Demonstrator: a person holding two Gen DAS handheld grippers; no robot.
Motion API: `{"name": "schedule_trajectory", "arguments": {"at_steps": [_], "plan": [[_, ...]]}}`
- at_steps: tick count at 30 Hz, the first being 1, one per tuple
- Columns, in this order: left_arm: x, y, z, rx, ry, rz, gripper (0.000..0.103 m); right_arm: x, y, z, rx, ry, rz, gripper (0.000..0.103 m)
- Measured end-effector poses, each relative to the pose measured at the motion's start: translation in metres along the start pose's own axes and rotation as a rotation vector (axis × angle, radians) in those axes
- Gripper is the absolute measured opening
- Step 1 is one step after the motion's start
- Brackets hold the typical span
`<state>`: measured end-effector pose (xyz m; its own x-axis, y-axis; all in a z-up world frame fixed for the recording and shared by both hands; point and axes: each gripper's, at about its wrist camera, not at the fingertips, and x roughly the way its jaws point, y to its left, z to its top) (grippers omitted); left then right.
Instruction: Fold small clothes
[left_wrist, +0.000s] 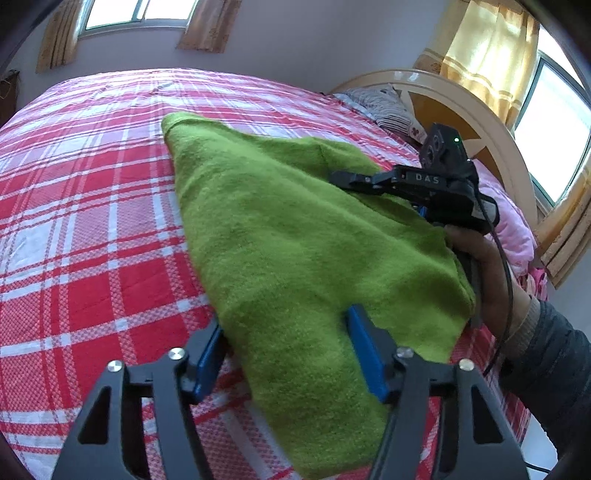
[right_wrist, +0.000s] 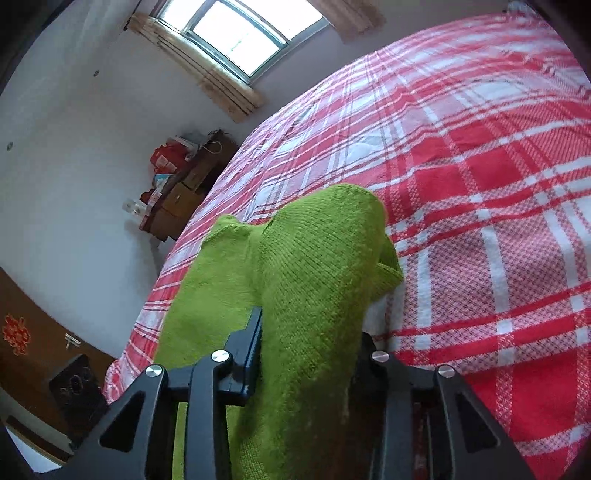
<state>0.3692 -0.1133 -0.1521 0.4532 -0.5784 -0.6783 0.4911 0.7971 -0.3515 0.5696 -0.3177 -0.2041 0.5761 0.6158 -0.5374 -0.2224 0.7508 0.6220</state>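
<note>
**Camera placement: two wrist-mounted fisheye views**

The left wrist camera sits directly behind the left gripper and looks forward and down along its fingers, close to the green garment lying between and ahead of the jaws. The right gripper appears ahead of the jaws, to their right. The right wrist camera sits behind its own jaws, tilted down, very near the cloth. Both views share the garment and the plaid bedspread.

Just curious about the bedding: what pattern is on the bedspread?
A red, pink and white plaid check on the bedspread, clearest in the right wrist view.
</note>
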Motion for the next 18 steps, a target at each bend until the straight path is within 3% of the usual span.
{"name": "schedule_trajectory", "arguments": {"at_steps": [5,8,18], "plan": [[-0.008,-0.005,0.001,-0.007,-0.013,0.019,0.043,-0.012,0.014,-0.008,-0.031,-0.035,0.004,0.034],[-0.015,-0.010,0.000,0.004,-0.015,0.044,0.037,-0.022,0.021,-0.014,-0.035,-0.057,0.015,0.033],[-0.051,-0.019,-0.017,0.049,-0.056,0.070,0.033,-0.040,0.048,-0.044,-0.045,-0.064,0.028,0.033]]}}
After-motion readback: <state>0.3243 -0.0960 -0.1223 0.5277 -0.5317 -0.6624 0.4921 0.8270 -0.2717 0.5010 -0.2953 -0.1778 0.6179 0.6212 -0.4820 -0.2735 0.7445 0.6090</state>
